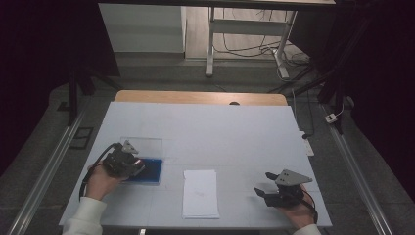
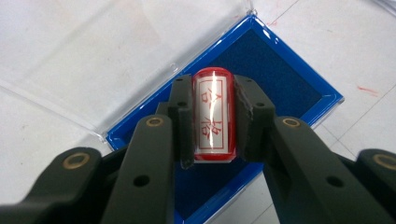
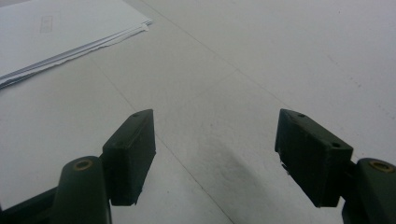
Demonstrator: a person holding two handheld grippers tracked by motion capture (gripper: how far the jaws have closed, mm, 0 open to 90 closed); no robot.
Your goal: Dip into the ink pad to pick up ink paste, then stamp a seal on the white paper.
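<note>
On the table's [image 1: 205,122] left side, near your left hand: one blue ink pad case [image 2: 280,84], lid open; its clear lid [image 1: 142,145] lies flat behind it; the dark blue pad inside carries nothing of its own. Above that pad: one red stamp [image 2: 214,114], a cylinder with a white label and red characters, clamped at its sides between your left gripper's [image 2: 214,121] two black jaws. Whether its end touches the pad cannot be told. Your left hand [image 1: 100,181] rests at the near left edge, gripper angled over the case. At centre front: one stack of white paper [image 1: 200,193], well apart from the case. Your right hand [image 1: 298,213] sits at the near right edge; your right gripper [image 3: 215,154] is spread wide, holding nothing, its jaws above bare table, the paper to its left.
</note>
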